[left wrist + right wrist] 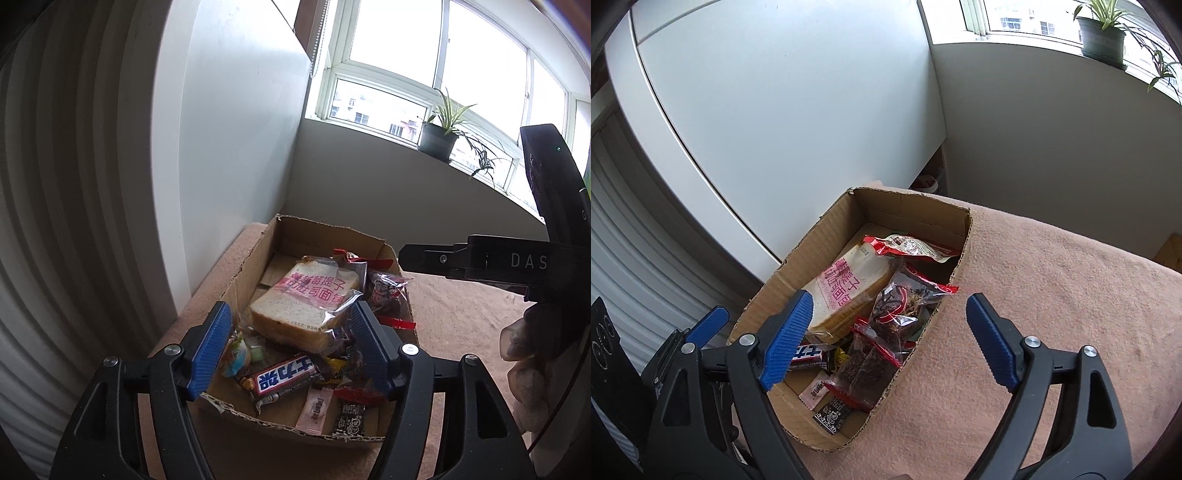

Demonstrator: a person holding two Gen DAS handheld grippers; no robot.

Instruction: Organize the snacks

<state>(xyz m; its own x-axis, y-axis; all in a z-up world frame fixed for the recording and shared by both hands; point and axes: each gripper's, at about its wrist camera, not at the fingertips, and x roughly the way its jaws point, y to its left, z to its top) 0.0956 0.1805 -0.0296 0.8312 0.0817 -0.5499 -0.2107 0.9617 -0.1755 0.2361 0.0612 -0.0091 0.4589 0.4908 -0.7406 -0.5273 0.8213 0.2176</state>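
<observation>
An open cardboard box (243, 273) (923, 214) stands on a pink cloth and holds several snacks. A wrapped bread slice (306, 302) (846, 291) lies on top. Around it are a Snickers bar (284, 376), a pink sachet (317, 410), a small black packet (349, 417), a jelly cup (236, 354), dark fruit packets (901, 306) and a red packet (912, 245). My left gripper (290, 321) hovers open over the box's near end, touching nothing. My right gripper (889, 301) stands open astride the box's right wall, empty.
The pink cloth (1052, 314) stretches out to the right of the box. A white cabinet (775, 110) rises close behind and left of it. A potted plant (439, 140) sits on the window sill. A hand (524, 354) grips the right tool.
</observation>
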